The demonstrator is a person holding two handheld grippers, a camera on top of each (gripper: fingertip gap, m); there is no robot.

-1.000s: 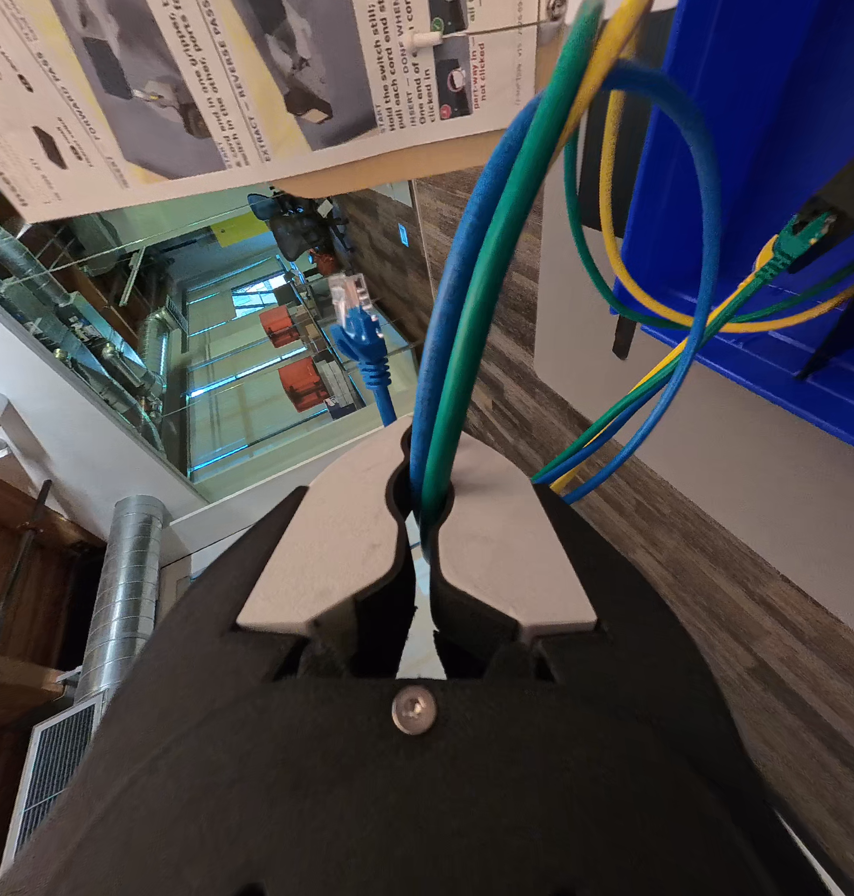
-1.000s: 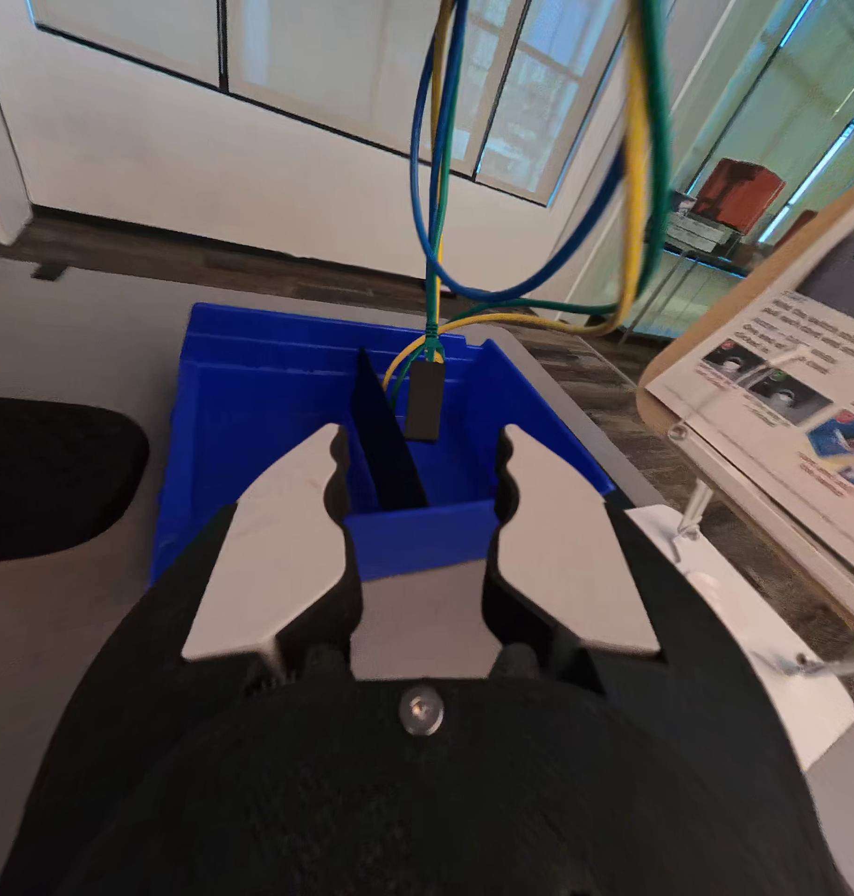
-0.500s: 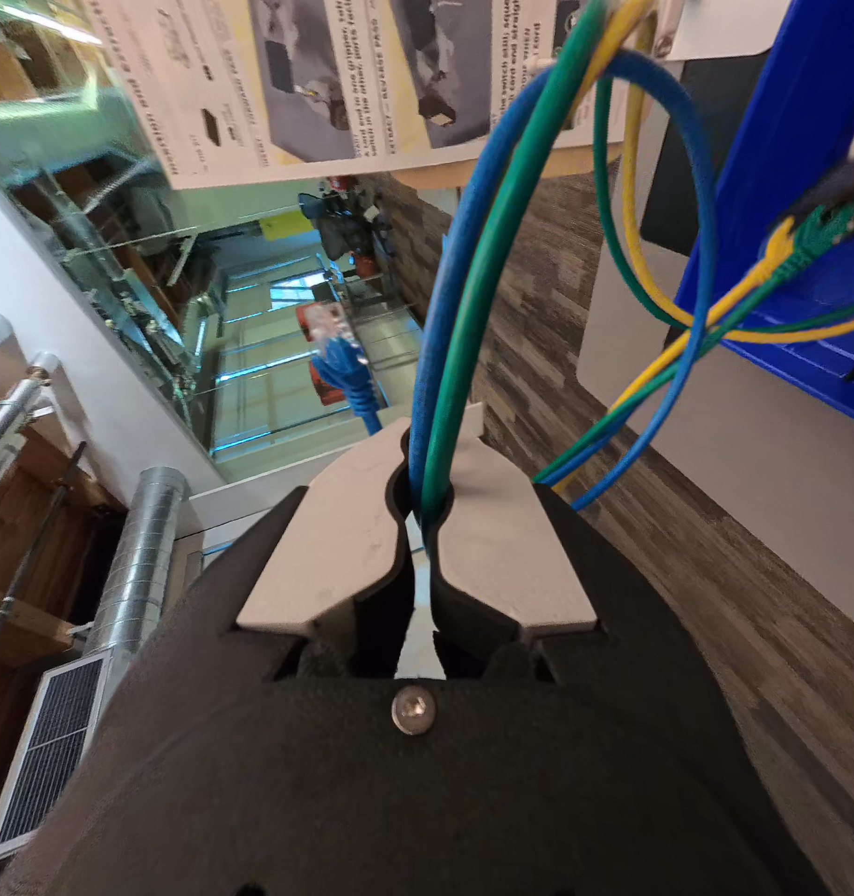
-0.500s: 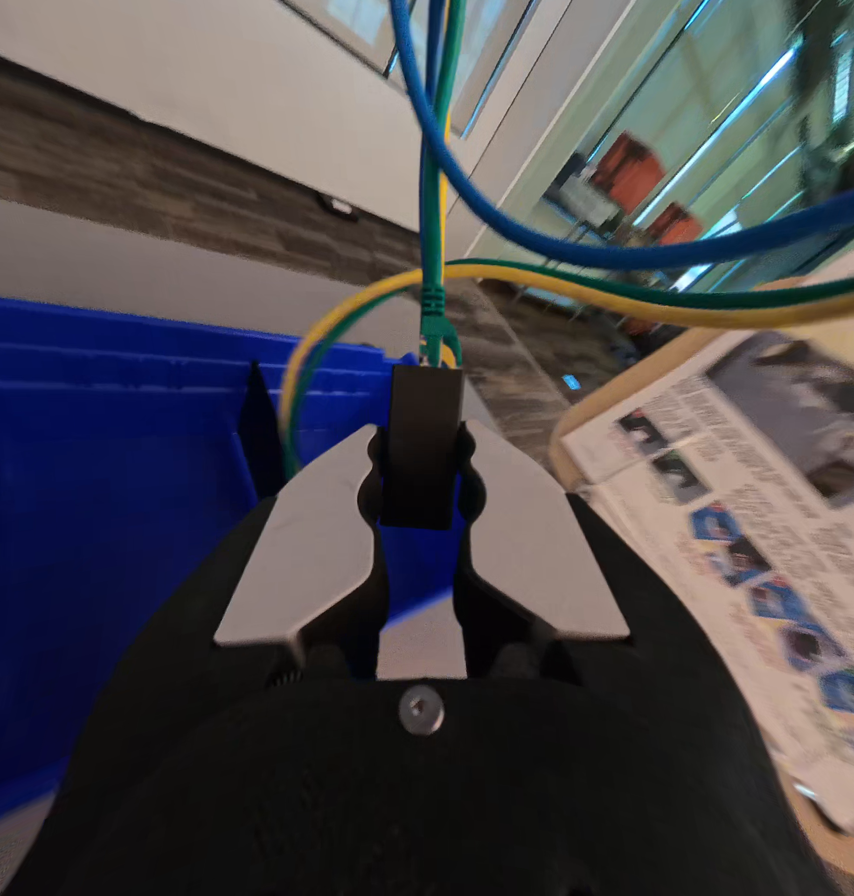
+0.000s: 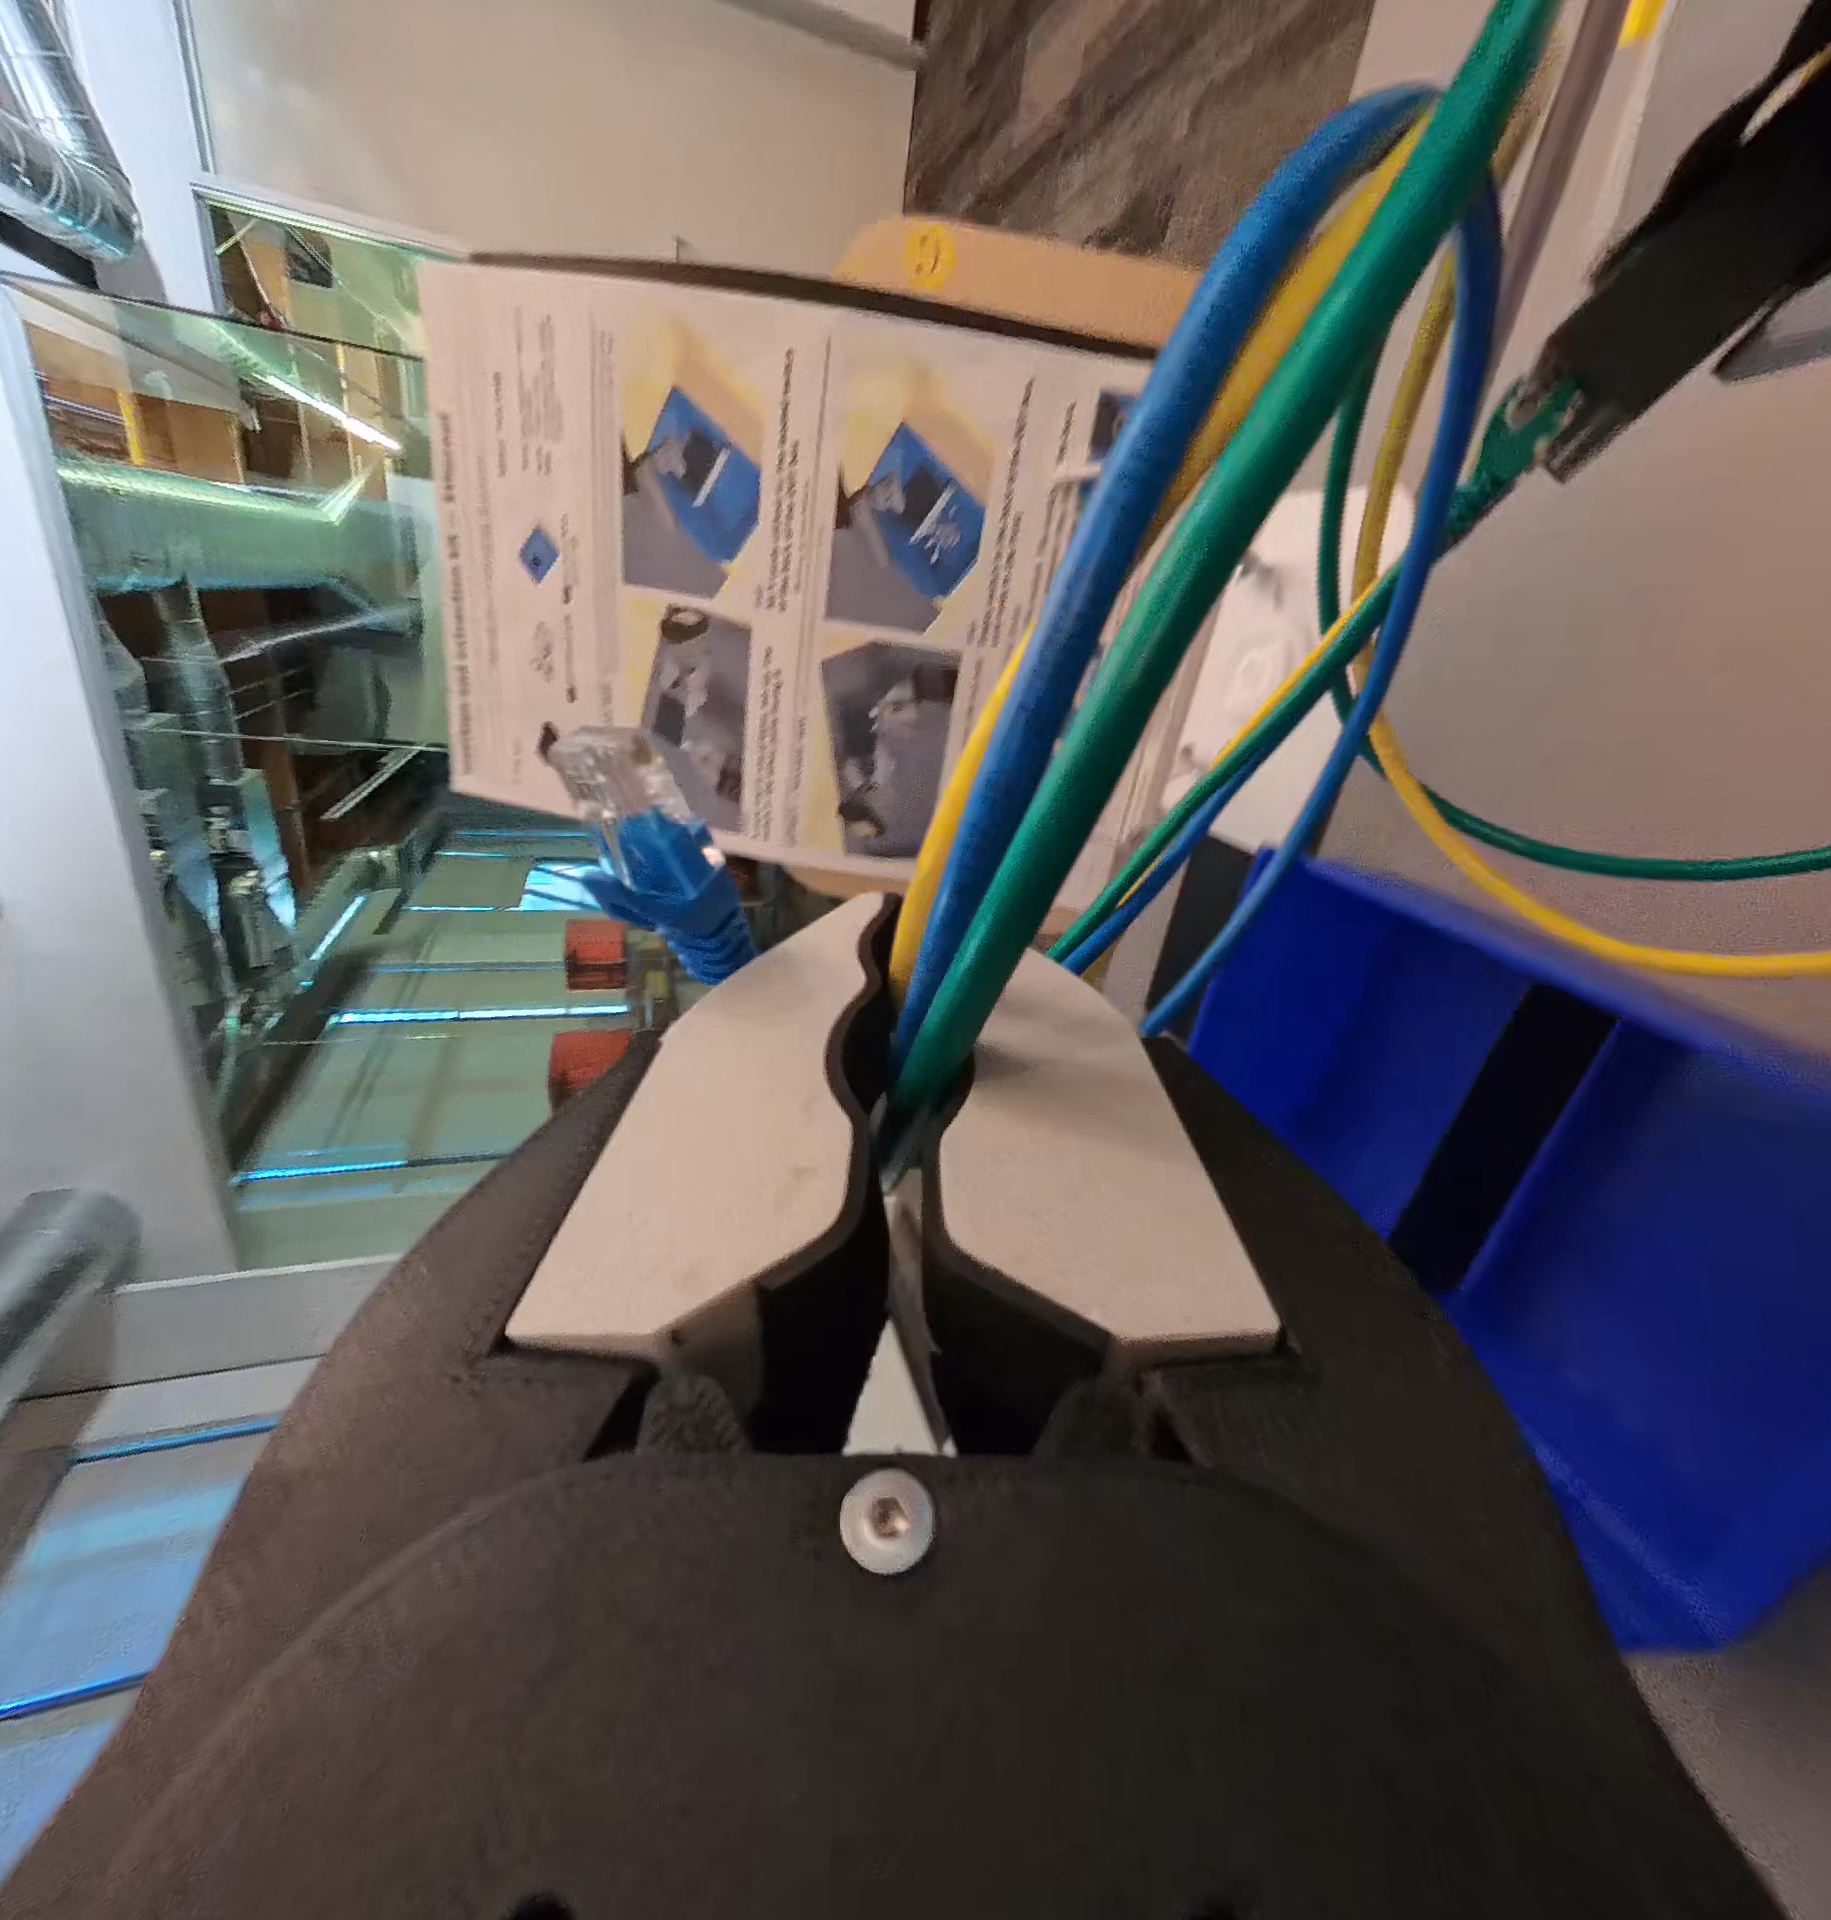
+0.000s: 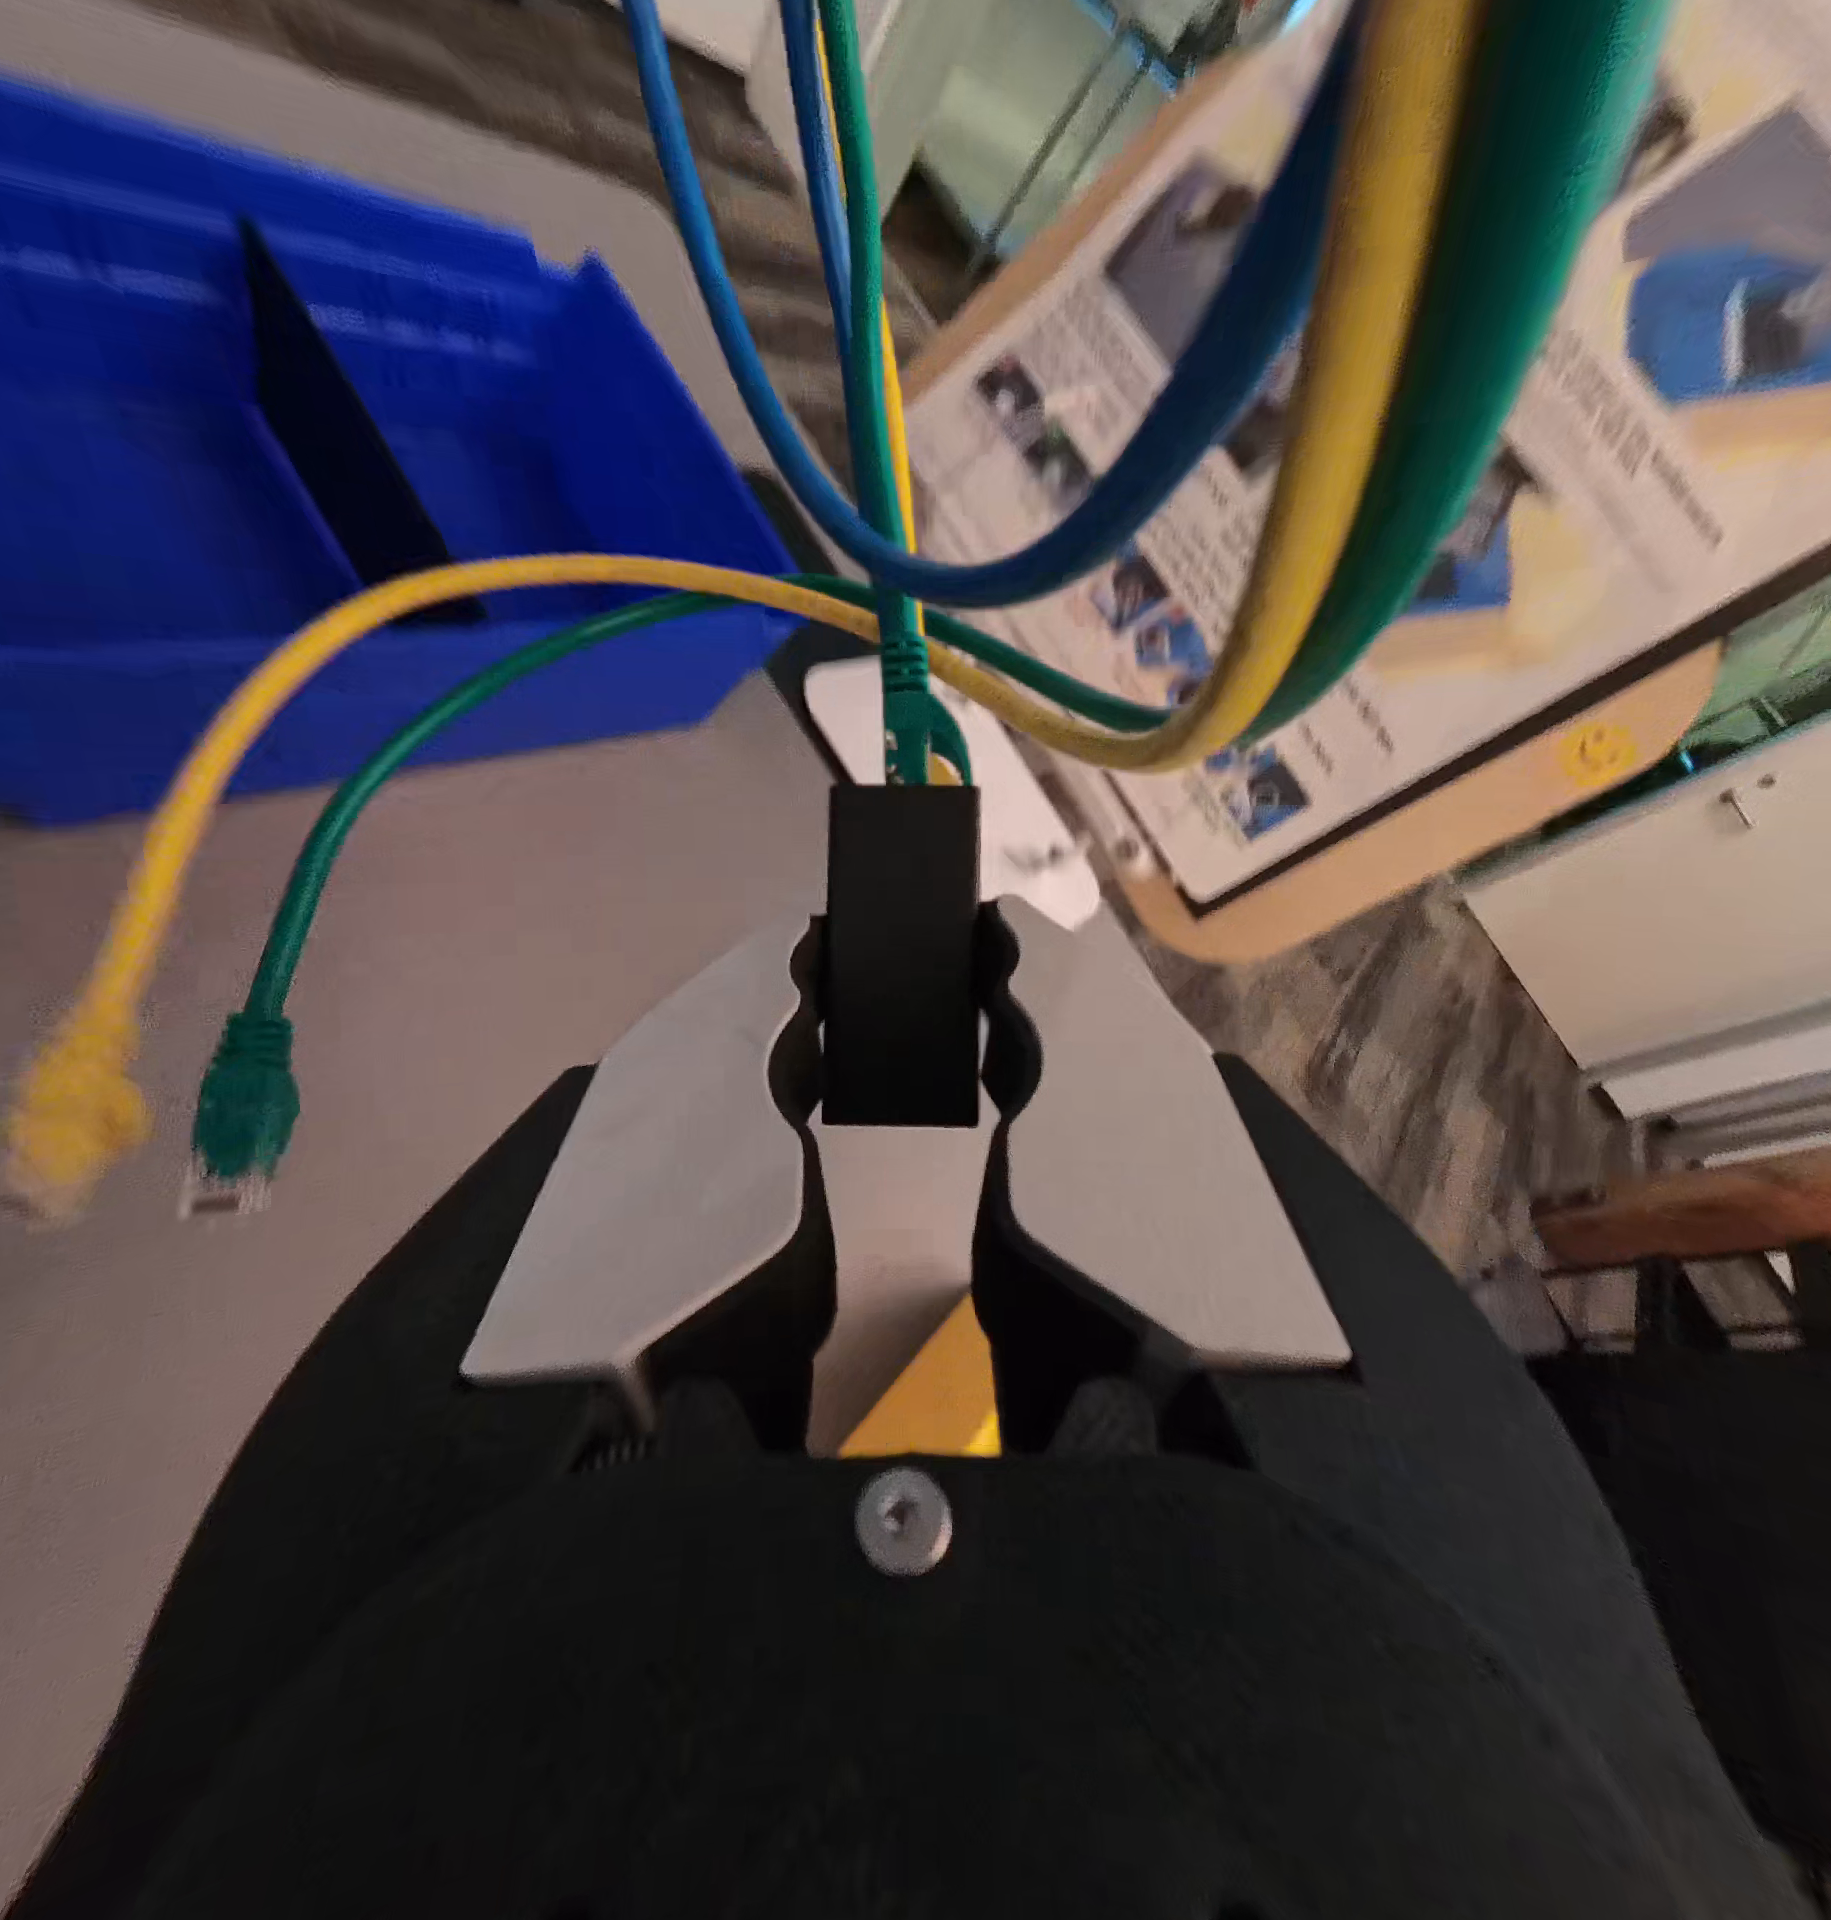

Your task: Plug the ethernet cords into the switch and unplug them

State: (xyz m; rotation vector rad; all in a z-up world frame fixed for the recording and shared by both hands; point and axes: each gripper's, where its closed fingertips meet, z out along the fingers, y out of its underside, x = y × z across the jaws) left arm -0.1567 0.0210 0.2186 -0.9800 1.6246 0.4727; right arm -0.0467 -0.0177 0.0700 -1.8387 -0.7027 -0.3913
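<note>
My left gripper (image 5: 895, 987) is shut on a bundle of blue, green and yellow ethernet cords (image 5: 1087, 665). A loose blue plug (image 5: 636, 805) with a clear tip sticks up just left of its fingers. My right gripper (image 6: 900, 935) is shut on the small black switch (image 6: 900, 883) and holds it above the grey table. A green plug (image 6: 916, 717) sits in the switch's far end, with a yellow one behind it. The switch also shows in the left wrist view (image 5: 1700, 281) at the upper right. A loose yellow plug (image 6: 75, 1122) and a loose green plug (image 6: 246, 1107) hang at the left.
A blue bin (image 6: 163, 416) with a black divider stands on the grey table (image 6: 423, 987); it also shows in the left wrist view (image 5: 1617, 1195). A printed instruction board (image 6: 1410, 499) leans at the right. Cord loops cross the space between the grippers. One gripper's finger ends stand about 20 cm off the other's.
My right gripper closed on the switch and lifted it out of the blue bin, over the table. My left gripper turned and swung while keeping hold of the cords.
</note>
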